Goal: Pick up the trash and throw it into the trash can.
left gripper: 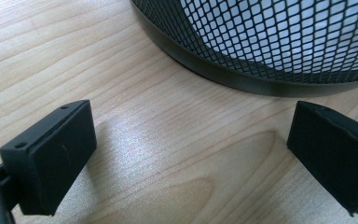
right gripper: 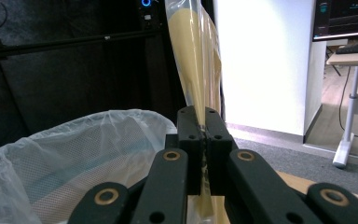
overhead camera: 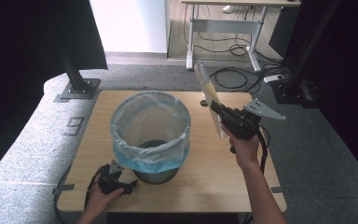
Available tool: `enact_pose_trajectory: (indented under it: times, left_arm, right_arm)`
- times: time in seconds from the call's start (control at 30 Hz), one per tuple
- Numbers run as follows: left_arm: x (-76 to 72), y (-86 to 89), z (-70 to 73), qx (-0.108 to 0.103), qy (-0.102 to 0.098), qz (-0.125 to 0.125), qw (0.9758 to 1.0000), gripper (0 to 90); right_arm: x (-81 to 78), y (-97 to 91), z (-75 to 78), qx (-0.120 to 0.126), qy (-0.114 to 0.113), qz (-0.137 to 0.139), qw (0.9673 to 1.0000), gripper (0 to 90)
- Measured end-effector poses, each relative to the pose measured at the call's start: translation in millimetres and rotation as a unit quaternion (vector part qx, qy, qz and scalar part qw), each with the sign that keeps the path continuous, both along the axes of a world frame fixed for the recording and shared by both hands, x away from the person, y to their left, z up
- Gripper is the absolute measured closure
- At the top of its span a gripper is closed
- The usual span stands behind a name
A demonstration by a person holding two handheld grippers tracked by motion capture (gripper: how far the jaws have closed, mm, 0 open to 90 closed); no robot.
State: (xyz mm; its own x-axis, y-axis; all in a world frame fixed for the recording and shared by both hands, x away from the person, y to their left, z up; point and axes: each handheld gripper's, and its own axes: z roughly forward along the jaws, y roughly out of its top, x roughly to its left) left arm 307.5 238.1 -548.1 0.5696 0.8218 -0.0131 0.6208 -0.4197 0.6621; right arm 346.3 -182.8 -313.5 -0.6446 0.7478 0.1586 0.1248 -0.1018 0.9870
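Right hand point(overhead camera: 244, 148) is raised above the right half of the wooden surface point(overhead camera: 214, 177), forearm entering from the bottom edge and angled up and inward. Its right claw point(overhead camera: 216, 109) points toward the far side, jaws pressed together on a flat clear plastic packet point(overhead camera: 208, 93) with tan contents. The packet stands nearly upright, edge-on, rising above the jaws (a shorter part hangs below them), just right of the wire-mesh bin point(overhead camera: 156, 173).

The bin stands at mid-surface, lined with a pale blue bag point(overhead camera: 150, 126) folded over its rim.

Left hand point(overhead camera: 103, 198) rests low at the near-left of the surface. Its left claw point(overhead camera: 129, 185) lies close to the wood, jaws spread with nothing between them, pointed at the bin's base and near it without touching.
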Motion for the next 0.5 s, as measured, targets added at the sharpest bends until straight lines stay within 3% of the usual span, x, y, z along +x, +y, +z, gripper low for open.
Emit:
enact_pose_trajectory:
  times: [0.5]
  left_arm:
    - [-1.3,0.1,0.0,0.0,-0.001,0.0,1.0,1.5]
  right_arm:
    - [5.7,29.1,16.1,-0.005,-0.007,0.018,0.9998,88.0]
